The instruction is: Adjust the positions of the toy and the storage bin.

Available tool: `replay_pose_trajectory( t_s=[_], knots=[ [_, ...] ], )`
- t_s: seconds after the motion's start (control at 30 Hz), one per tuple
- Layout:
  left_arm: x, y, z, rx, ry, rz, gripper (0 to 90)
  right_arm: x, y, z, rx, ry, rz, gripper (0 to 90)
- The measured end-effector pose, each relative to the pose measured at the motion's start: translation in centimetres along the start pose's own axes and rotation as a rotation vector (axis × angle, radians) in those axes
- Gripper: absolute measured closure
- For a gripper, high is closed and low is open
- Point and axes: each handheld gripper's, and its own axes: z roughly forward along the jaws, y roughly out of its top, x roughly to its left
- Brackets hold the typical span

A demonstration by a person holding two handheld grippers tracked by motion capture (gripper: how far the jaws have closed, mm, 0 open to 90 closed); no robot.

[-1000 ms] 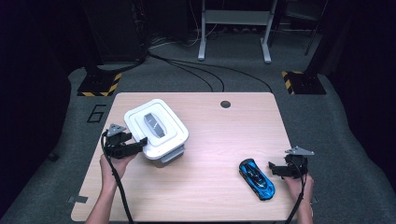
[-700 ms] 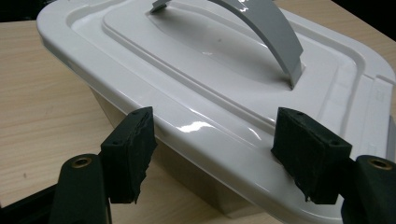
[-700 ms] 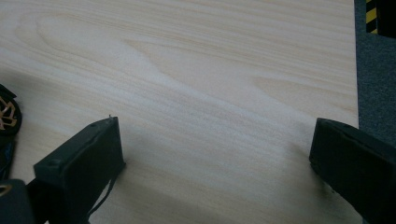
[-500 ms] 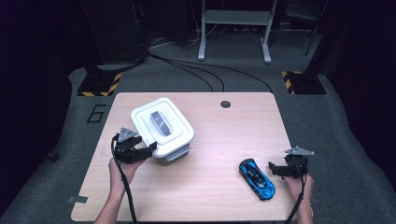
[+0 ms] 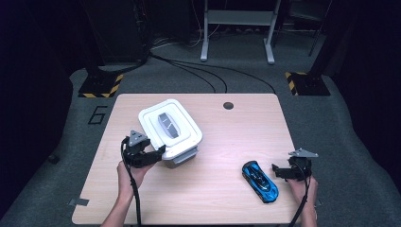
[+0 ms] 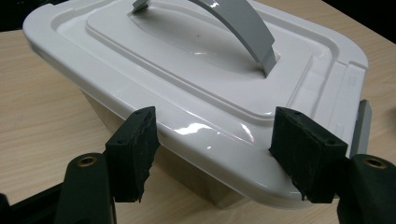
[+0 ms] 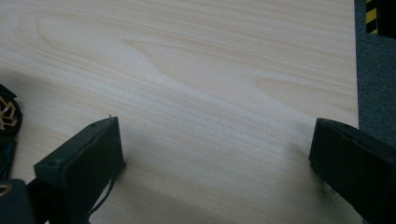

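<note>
A white lidded box (image 5: 182, 142) with a grey handle (image 5: 167, 124) stands left of centre on the wooden table (image 5: 222, 142). My left gripper (image 5: 160, 154) is at the box's near left corner. In the left gripper view the lid's rim (image 6: 210, 140) runs between the two pads (image 6: 133, 149), which touch it; the jaws have just been closing on it, and my left gripper (image 6: 219, 154) is shut on that rim. A blue toy car (image 5: 260, 181) lies at the front right. My right gripper (image 5: 276, 171) rests open just right of the car, and in its own view my right gripper (image 7: 215, 158) has bare wood between the jaws, with the car's wheel (image 7: 7, 116) at the left edge.
A round cable hole (image 5: 228, 105) sits near the table's far edge. Beyond the table are floor cables (image 5: 198, 71), yellow-black striped stand bases (image 5: 99, 85) and a metal frame (image 5: 236, 28). A "6" (image 5: 97, 115) is marked on the floor at left.
My left gripper moved right and a little nearer along the box's corner, and its jaws narrowed onto the rim. The box shifted slightly right. The right gripper and the car stayed put.
</note>
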Motion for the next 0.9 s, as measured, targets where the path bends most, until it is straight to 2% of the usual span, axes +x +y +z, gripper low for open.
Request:
replay_pose_trajectory(
  t_s=[0.7, 0.9],
  knots=[
    [-3.7, 0.6, 1.7, -0.015, -0.053, -0.010, 30.5, 0.0, 0.0, 0.0, -0.001, 0.000, 0.000, 2.1],
    [-5.2, 0.8, 2.3, -0.020, -0.073, -0.009, 30.5, 0.0, 0.0, 0.0, -0.001, 0.000, -0.001, 2.2]
  ],
)
